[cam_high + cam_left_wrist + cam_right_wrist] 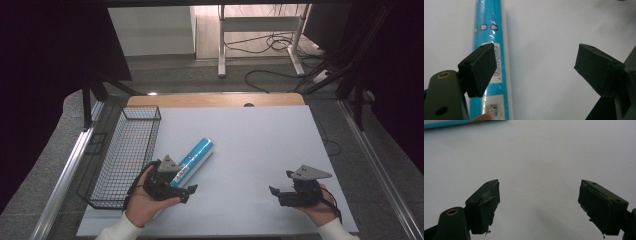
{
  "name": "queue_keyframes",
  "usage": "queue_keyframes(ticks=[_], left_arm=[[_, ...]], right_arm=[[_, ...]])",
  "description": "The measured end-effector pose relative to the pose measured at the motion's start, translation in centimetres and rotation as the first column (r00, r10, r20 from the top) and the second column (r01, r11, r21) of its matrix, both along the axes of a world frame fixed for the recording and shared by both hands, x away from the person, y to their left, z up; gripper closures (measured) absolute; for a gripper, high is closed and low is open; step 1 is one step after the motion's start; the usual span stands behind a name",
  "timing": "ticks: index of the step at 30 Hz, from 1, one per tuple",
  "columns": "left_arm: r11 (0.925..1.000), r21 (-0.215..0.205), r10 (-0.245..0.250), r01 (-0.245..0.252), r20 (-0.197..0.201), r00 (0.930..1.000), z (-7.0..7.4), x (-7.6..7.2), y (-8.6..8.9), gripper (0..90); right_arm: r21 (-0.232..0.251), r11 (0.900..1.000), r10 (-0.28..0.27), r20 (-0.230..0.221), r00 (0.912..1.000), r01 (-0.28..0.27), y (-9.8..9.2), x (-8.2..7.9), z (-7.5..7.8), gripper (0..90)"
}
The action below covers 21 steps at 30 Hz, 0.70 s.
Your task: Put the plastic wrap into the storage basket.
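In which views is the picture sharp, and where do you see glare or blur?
High view: evenly lit and fairly sharp on the white table, dark at both sides. Left gripper view: the blue roll shows glare on its wrap, and its small print is blurred. Right gripper view: soft focus, with a faint shadow on the table between the jaws.

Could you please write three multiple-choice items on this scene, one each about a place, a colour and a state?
1. Where is the wire basket?
A. at the mat's left edge
B. at the mat's right edge
C. on the floor

2. What colour is most of the tube?
A. red
B. blue
C. green

3. How is the left gripper?
A. shut on the tube
B. shut on nothing
C. open, with the tube by one of its fingers

Answers: 1 A, the high view shows it along the left edge. 2 B, its wrapper is bright blue. 3 C, the left gripper view shows a wide gap.
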<state>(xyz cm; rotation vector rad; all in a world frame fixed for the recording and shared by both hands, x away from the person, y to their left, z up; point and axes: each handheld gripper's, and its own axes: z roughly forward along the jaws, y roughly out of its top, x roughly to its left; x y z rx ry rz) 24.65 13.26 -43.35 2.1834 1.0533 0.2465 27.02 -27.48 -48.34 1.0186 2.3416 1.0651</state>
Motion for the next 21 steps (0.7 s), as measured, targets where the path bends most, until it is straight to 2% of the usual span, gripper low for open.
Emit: queue_keyframes(ticks=[4, 9, 10, 11, 13, 18, 21], left_arm=[[0.9999, -0.003, 0.012, -0.012, -0.016, 0.9998, 0.4, 1.1, 0.3, 17.6], [0.9994, 0.027, 0.023, -0.022, -0.048, 0.9986, 0.4, 3.0, 0.3, 17.3], [0.9994, 0.027, 0.023, -0.022, -0.048, 0.9986, 0.4, 3.0, 0.3, 17.3], [0.9988, 0.037, 0.033, -0.031, -0.060, 0.9976, 0.2, 3.8, 0.3, 17.3], [0.9987, 0.039, 0.035, -0.032, -0.067, 0.9971, 0.1, 4.1, 0.3, 17.2], [0.9964, 0.069, 0.057, -0.050, -0.112, 0.9921, -0.9, 6.2, 0.1, 17.1], [0.9956, 0.077, 0.063, -0.053, -0.127, 0.9899, -1.3, 6.8, 0.1, 17.1]], right_arm=[[-0.008, 1.000, -0.004, -0.002, 1.0000, 0.004, 0.1, 0.1, -0.2, 17.9], [-0.018, 1.000, -0.004, -0.006, 1.0000, 0.004, 0.1, 0.1, -0.3, 17.9], [-0.018, 1.000, -0.004, -0.006, 1.0000, 0.004, 0.1, 0.1, -0.3, 17.9], [-0.017, 1.000, -0.004, -0.004, 1.0000, 0.004, 0.2, 0.1, -0.3, 17.9], [-0.017, 1.000, -0.004, -0.005, 1.0000, 0.004, 0.2, 0.1, -0.3, 17.9], [-0.024, 1.000, -0.005, -0.006, 1.0000, 0.005, 0.2, 0.1, -0.4, 17.9], [-0.027, 1.000, -0.004, -0.006, 1.0000, 0.004, 0.2, 0.1, -0.4, 18.0]])
